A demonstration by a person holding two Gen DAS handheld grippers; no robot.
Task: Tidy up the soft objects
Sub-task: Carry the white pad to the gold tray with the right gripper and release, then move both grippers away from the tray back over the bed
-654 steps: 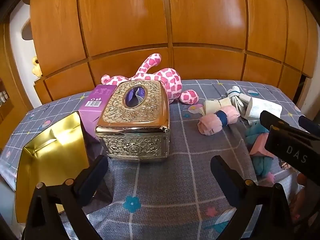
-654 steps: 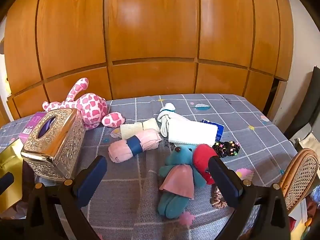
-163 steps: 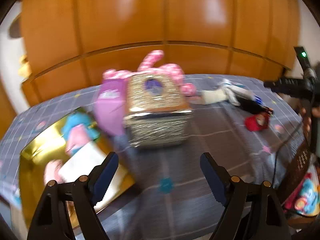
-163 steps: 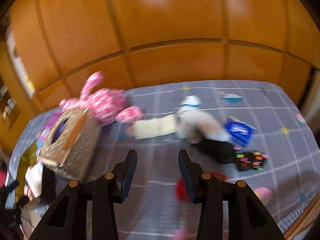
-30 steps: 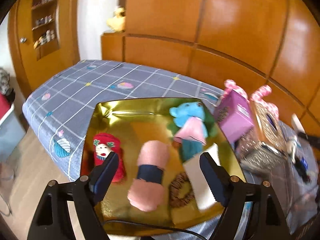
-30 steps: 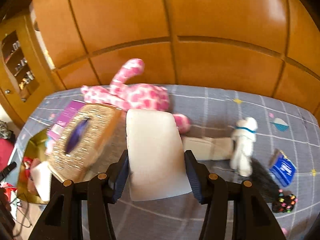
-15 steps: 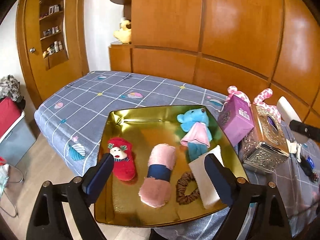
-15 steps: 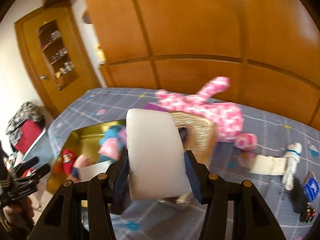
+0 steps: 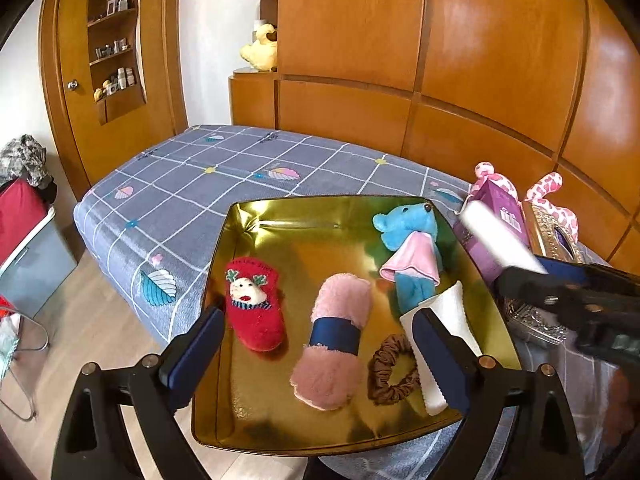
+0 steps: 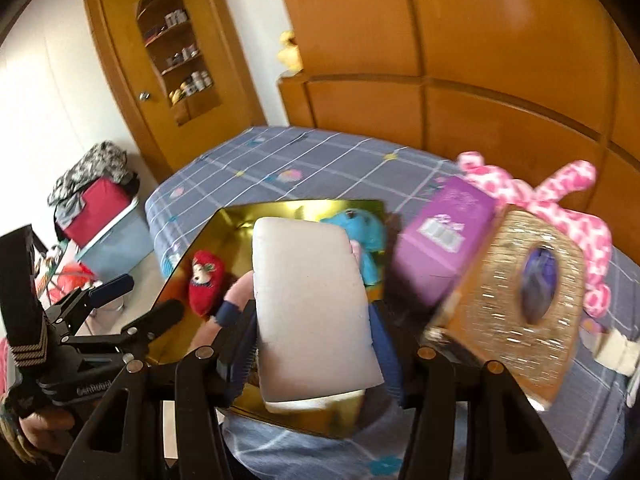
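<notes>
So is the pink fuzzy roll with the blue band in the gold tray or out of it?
In. The pink roll lies on the gold tray, between the red sock and the brown scrunchie.

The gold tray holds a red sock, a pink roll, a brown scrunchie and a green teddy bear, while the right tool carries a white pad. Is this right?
Not quite: the teddy bear is blue, not green, as the left wrist view shows. The rest holds: the gold tray has the red sock, pink roll and brown scrunchie, and the right tool carries the white pad.

tray [image 9: 256, 236]: on bed [image 9: 192, 176] edge | sock [image 9: 254, 308] left of roll [image 9: 336, 344] | scrunchie [image 9: 390, 372] right
</notes>
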